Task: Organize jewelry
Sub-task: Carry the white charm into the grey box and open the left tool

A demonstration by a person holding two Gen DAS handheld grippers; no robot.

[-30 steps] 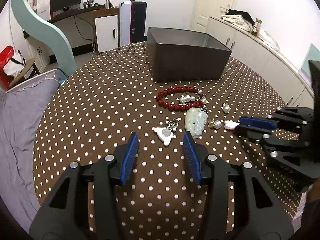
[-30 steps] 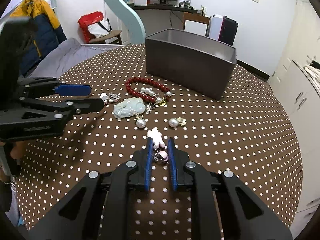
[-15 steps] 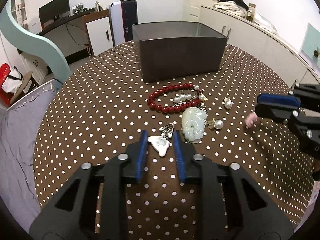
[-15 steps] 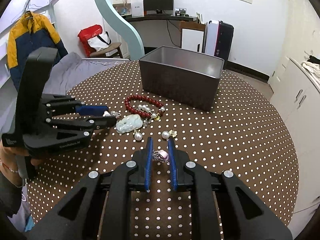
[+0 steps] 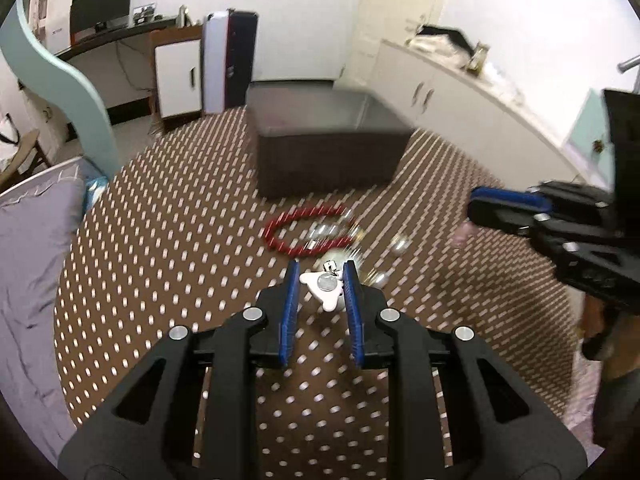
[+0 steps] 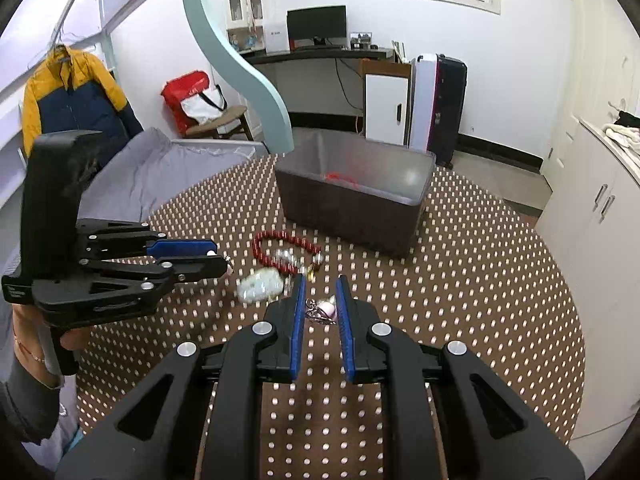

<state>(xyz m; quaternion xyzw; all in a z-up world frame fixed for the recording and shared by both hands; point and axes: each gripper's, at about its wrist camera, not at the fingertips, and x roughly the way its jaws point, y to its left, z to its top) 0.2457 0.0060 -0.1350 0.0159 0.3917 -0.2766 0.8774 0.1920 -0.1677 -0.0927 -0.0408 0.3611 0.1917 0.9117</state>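
Jewelry, loose lot, on round brown white-dotted worktop (image 6: 480, 272). Dark brown rectangular storage box (image 6: 352, 204), at 12 o'clock, a red item inside. Red bead bracelet (image 6: 280, 246) before the box. Pale green carved jade pendant (image 6: 260, 285), blurred, beside it. Left tongs (image 5: 320, 280) narrow, gripping white triangular charm (image 5: 326, 290). Right tongs (image 6: 320, 296) narrow, gripping small pink-bead silver charm (image 6: 322, 311).

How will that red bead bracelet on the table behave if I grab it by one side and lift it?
The red bead bracelet is a loop of many small round beads, so it will probably sag and dangle. A silvery beaded strand lies inside the loop, touching it, and may drag along. The beads look smooth, so a pinch might slip.
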